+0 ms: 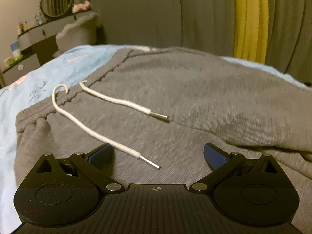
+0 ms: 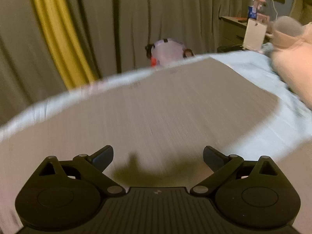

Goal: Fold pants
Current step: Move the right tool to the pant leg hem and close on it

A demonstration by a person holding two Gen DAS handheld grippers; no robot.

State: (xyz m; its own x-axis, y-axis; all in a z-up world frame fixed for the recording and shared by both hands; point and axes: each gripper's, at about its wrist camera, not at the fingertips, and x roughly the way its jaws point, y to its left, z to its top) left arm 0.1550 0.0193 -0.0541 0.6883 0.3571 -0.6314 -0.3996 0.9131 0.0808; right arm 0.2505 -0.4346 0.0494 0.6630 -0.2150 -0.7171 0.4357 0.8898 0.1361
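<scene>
We see a bed [image 1: 29,89] under a light blue sheet [image 2: 253,74], with grey curtains [image 1: 148,11] and one yellow curtain panel [image 1: 250,19] behind it. In the right wrist view the cloth under the tool is smeared by motion, so we cannot tell whether that pale grey-beige stretch is the pants or some other layer. Its far edge is sharp against the sheet. At the right edge of that view a peach-coloured soft mass [image 2: 292,58] is cut off, and we cannot make out what it is. A lilac plush shape [image 2: 167,53] is half hidden behind the bed's far edge.

The grey pants [image 1: 195,89] lie spread on the bed in the left wrist view, waistband toward the left, a fold ridge running across the right side. Beyond the bed on the left stands a dressing worktop [image 1: 44,33] with a round mirror [image 1: 56,1] and small bottles, too blurred to read. A bedside stand [image 2: 234,27] with a bottle [image 2: 253,6] shows far right in the other view.

The left tool [image 1: 157,156] is wide open over the pants, holding nothing. The nearer white drawstring [image 1: 93,134] has its metal tip between the fingers, untouched. The second drawstring [image 1: 124,103] lies farther off. The right tool [image 2: 158,157] is equally wide open and empty, low over the blurred cloth, its shadow just below.
</scene>
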